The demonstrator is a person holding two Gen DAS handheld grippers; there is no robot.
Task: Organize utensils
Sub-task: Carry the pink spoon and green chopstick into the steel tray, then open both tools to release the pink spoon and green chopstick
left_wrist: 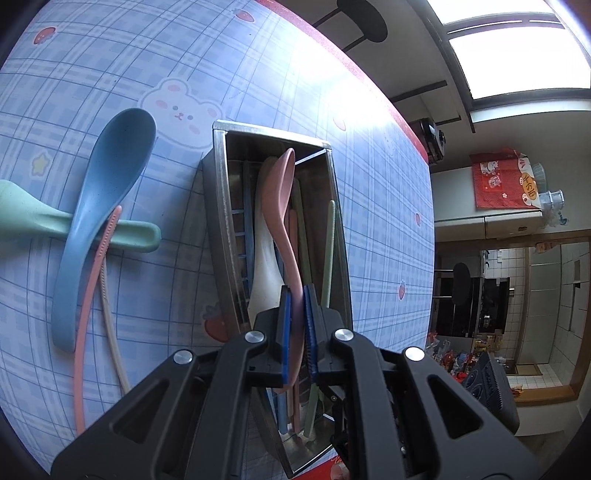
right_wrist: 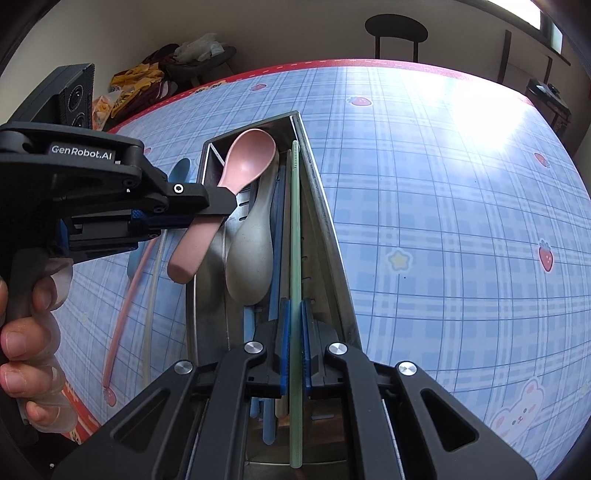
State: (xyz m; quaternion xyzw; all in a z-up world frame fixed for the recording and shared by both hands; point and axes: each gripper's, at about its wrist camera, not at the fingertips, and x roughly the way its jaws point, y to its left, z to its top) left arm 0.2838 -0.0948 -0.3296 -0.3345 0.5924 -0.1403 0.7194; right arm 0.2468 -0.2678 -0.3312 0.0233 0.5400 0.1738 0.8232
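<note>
A steel utensil box [left_wrist: 218,206] stands on the blue checked tablecloth. My left gripper [left_wrist: 297,291] is shut on the handle of a pink spoon [left_wrist: 282,206], holding it tilted over the box, bowl toward the far end. A white spoon [left_wrist: 264,266] lies in the box under it. My right gripper [right_wrist: 294,304] is shut on a green chopstick [right_wrist: 294,221] that runs lengthwise along the right side of the box [right_wrist: 325,206]. The right wrist view shows the left gripper [right_wrist: 221,210] coming in from the left with the pink spoon [right_wrist: 247,162]. Blue chopsticks [right_wrist: 277,229] lie in the box too.
Left of the box, a blue spoon [left_wrist: 99,206] lies across a green spoon [left_wrist: 33,218], beside a pink chopstick [left_wrist: 88,295] and a beige chopstick [left_wrist: 112,332]. A hand [right_wrist: 22,332] grips the left tool. A chair [right_wrist: 395,29] stands behind the table's red far edge.
</note>
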